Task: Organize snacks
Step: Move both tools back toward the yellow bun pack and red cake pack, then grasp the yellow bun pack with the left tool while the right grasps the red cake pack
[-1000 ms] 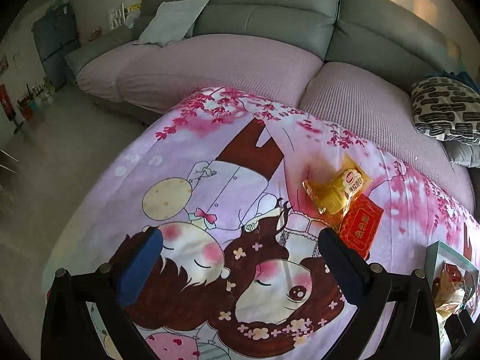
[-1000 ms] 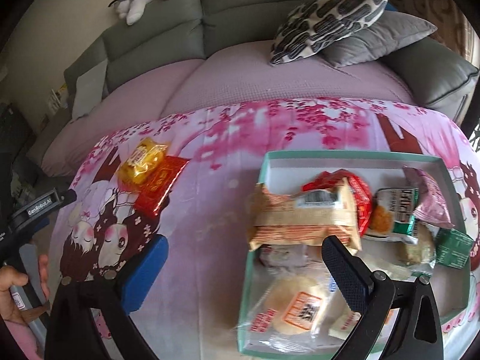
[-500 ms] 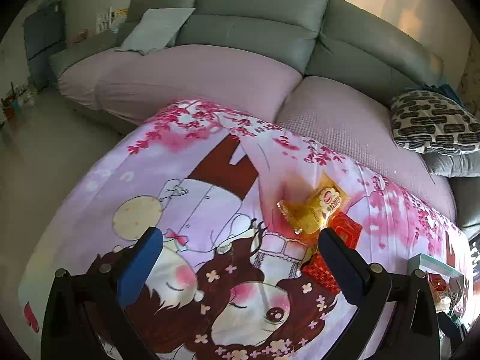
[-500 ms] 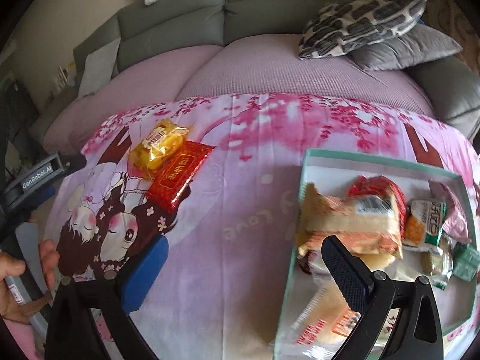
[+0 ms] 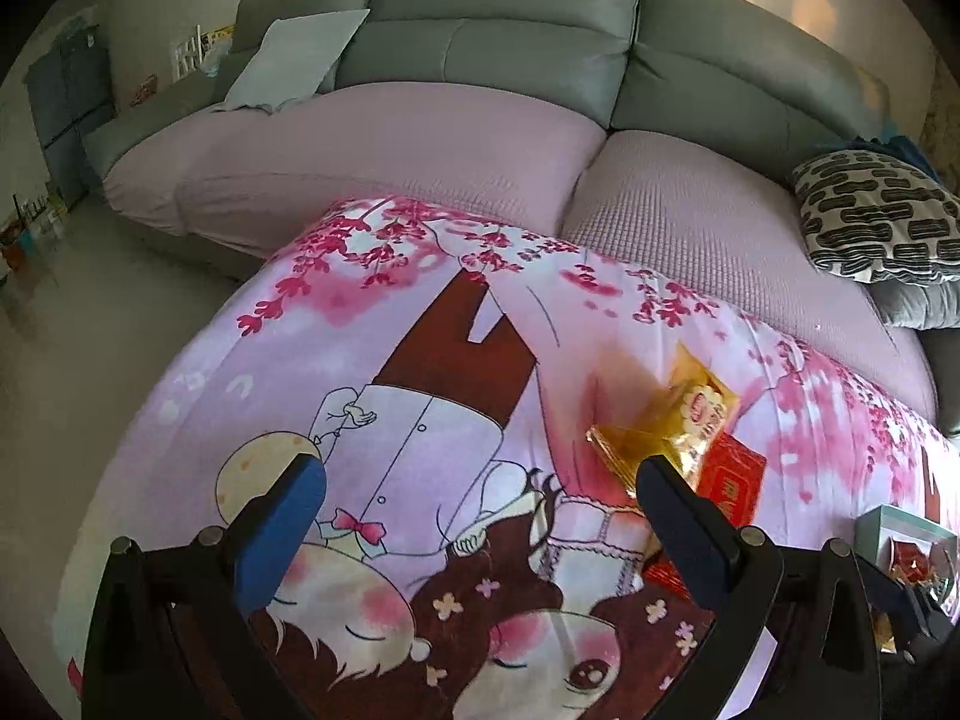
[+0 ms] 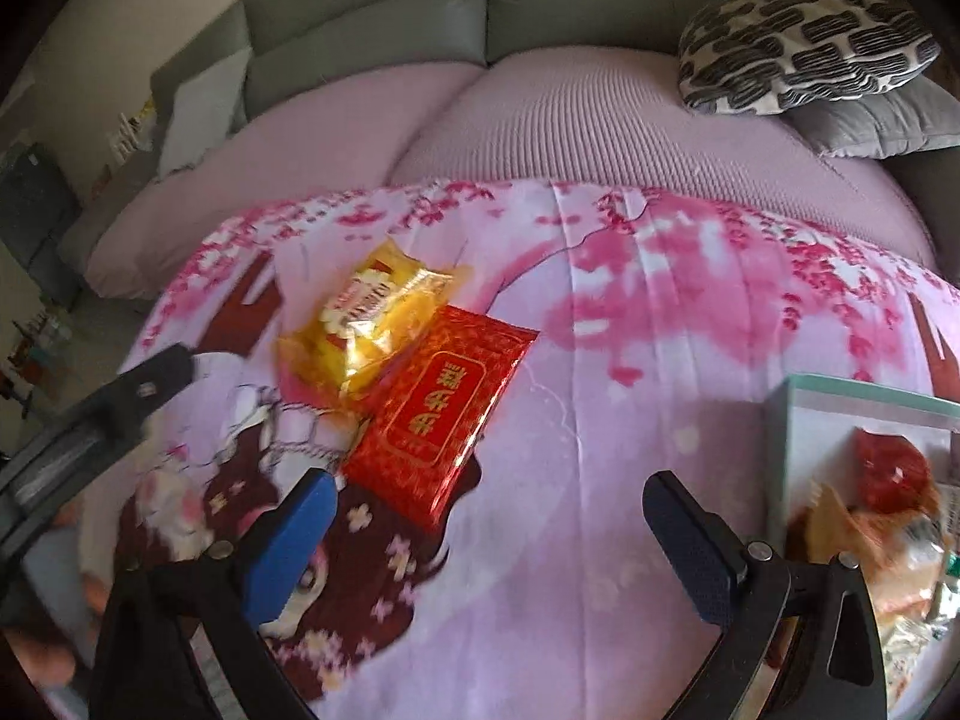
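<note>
Through the left wrist camera we see our left gripper [image 5: 474, 489] spread wide and holding nothing, hanging over the cartoon-printed cloth [image 5: 372, 372]. The yellow snack packet [image 5: 666, 426] lies ahead and to the right of this tool, just past the tip of its right finger, which hides the packet's near corner. The red packet [image 5: 729, 477] sits farther right again, tucked against the yellow one and partly behind the same finger. The teal box [image 5: 882, 525] shows only as a corner at the far right, well apart from this gripper's gap. Nothing lies between the fingers but cloth.

Through the right wrist camera we see our right gripper [image 6: 483, 501] also spread wide and empty. Here the red packet [image 6: 444, 408] lies just ahead of the gap, a little left of centre, its near end close to the left finger's tip. Its long axis runs on a diagonal, from near-left to far-right, so it crosses the line between the fingers at a slant. The yellow snack packet [image 6: 372, 315] lies beyond it and to the left, touching or overlapping its far edge. The teal box [image 6: 852, 402], already holding several snacks, stands to the right of the right finger.

We judge the right gripper the better placed for the red packet: a short advance with a slight turn of the wrist should set the fingers across its narrow width.
</note>
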Demonstrator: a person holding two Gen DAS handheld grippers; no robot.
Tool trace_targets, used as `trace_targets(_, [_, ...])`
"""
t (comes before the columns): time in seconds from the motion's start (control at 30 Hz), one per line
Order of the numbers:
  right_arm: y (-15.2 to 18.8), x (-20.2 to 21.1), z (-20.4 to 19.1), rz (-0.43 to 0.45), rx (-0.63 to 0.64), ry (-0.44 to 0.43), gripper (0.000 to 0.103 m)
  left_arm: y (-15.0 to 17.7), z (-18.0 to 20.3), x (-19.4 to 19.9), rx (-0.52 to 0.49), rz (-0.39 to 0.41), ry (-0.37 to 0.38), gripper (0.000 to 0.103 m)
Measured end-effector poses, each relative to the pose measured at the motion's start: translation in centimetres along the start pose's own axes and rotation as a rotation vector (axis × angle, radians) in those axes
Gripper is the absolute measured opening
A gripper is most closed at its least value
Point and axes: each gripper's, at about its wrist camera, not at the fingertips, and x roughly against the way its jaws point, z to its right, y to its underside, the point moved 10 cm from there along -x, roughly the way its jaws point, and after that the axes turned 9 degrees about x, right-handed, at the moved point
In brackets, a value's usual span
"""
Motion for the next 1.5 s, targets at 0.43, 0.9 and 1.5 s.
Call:
trace_targets(0.43, [-1.6, -5.9, 0.1, -0.075, -0.026, 0.072, 0.103, -0.3, -1.2, -1.9, 0.032, -0.014, -0.004, 0.103])
trace_targets(0.9, [-1.9, -7.3, 1.5, -0.096, -0.035, 0.122, 0.103, -0.3, 0.3, -2.0, -0.003, -0.013, 0.023, 0.103])
trace_targets(1.5, [-1.4, -6.2, 4.5, -0.087, -0.051, 0.125, 0.099, 0.9, 7.1, -4.0, -0.075, -0.013, 0.141, 0.102])
